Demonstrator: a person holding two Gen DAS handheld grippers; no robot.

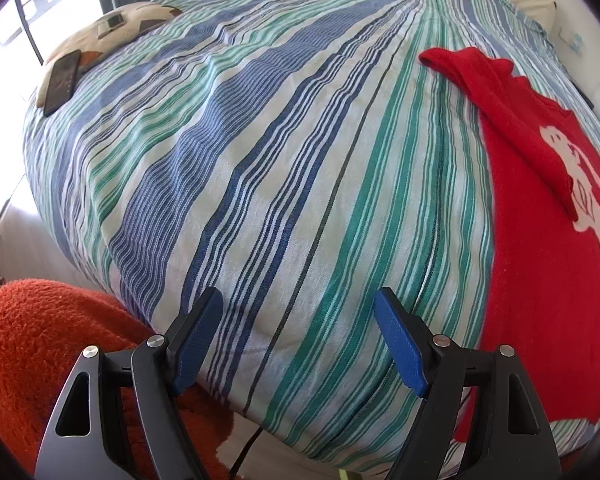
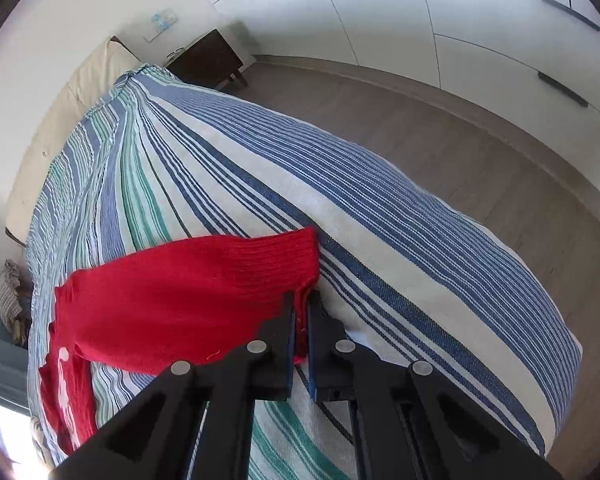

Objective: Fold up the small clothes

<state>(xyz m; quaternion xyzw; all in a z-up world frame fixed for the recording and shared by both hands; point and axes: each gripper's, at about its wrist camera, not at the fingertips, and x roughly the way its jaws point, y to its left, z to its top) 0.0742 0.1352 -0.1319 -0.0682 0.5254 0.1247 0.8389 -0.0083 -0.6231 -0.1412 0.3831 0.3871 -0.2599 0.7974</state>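
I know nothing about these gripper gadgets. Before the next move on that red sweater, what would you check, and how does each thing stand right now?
1. Right gripper has hold of the red sweater: ok, jaws shut on its ribbed edge.
2. Left gripper is free to help: ok, jaws wide open, nothing between them.
3. Left gripper is near the sweater: not ok, it hovers over bare striped bedspread, with the sweater off to its right.
4. Sweater lies flat for folding: not ok, one sleeve is folded across the body and the held part is lifted.
5. Folding area is free of the phone: ok, it rests far off on a pillow.
6. Grip takes one layer only: cannot tell.
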